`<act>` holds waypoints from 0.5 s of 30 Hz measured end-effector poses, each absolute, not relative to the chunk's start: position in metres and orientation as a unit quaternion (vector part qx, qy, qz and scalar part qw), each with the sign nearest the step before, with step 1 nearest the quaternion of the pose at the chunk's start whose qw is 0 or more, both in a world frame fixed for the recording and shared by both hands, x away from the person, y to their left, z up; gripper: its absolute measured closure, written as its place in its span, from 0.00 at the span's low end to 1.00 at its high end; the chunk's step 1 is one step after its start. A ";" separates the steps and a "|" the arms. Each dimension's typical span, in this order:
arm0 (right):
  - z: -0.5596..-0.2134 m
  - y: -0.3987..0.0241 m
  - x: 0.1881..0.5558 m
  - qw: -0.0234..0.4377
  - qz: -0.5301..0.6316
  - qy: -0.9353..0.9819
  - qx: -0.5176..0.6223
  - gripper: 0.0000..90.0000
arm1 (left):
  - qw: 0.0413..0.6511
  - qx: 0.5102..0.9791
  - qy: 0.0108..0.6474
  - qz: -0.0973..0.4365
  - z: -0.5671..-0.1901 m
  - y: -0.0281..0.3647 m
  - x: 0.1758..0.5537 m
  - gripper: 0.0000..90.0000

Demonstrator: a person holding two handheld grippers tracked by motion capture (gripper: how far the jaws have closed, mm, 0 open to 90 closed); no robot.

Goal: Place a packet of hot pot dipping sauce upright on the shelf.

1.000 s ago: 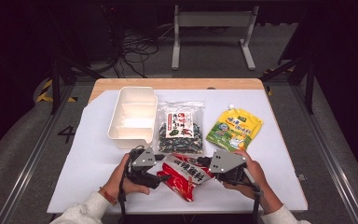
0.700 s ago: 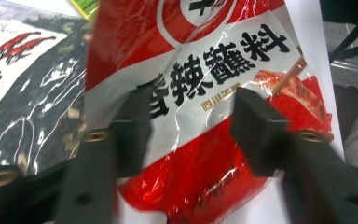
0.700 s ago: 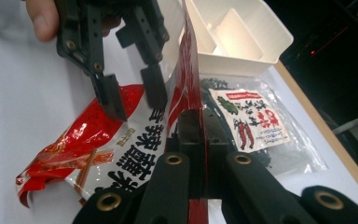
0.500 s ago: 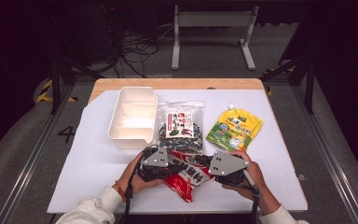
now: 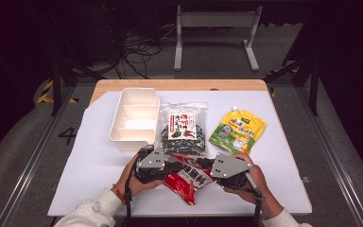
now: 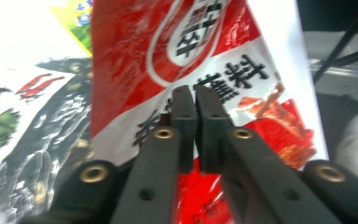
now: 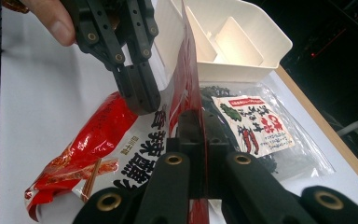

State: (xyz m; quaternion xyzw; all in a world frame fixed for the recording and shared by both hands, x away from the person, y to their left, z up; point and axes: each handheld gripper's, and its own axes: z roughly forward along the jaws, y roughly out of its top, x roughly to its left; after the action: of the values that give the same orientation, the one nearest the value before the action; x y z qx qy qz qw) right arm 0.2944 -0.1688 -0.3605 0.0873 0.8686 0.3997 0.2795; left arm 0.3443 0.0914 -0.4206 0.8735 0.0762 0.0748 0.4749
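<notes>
High view showed both hands at the near edge of the white table (image 5: 94, 161), each holding its tool on the same red snack packet (image 5: 186, 182). The left gripper (image 5: 172, 166) and the right gripper (image 5: 207, 166) faced each other, tips close together, with the packet's upper edge running across between them and its red body hanging down toward the person, the lower corner near the table.

Seen in the right gripper view, the right gripper's jaws stood together, clamped on that upper edge. The left gripper came in from the opposite side. Its jaws had just been closing, with only a slight easing at the end. The packet's pale top strip lay between them, and they appeared pinched on it just beside the right gripper's bite.

Neither hand was nearer: both bites sat on one edge, side by side. Any tearing move would therefore probably depend on that edge running from one gripper to the other. The hands would have to part across it, one toward the person and one away.

Beyond the packet lay a clear bag of dried seaweed (image 5: 183, 130), flat and just behind the grippers. A yellow-green spouted pouch (image 5: 238, 131) lay to its right. A white divided tray (image 5: 116, 137) stood to its left, apart from the held packet.
</notes>
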 end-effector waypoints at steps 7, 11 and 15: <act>-0.358 -0.172 0.293 0.279 0.407 0.866 0.086 1.00 | 0.466 0.875 0.101 0.086 -0.423 0.110 0.346 0.78; -0.356 -0.173 0.292 0.277 0.411 0.864 0.084 1.00 | 0.457 0.877 0.117 0.091 -0.426 0.121 0.348 0.67; -0.355 -0.171 0.292 0.277 0.416 0.863 0.078 1.00 | 0.463 0.872 0.131 0.088 -0.426 0.122 0.352 0.54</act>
State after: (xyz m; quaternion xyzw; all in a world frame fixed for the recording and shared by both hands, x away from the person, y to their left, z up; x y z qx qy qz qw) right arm 0.2917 -0.1712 -0.3548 0.0780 0.8626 0.4163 0.2767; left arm 0.3522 0.1219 -0.4262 0.8723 0.1306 0.0883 0.4629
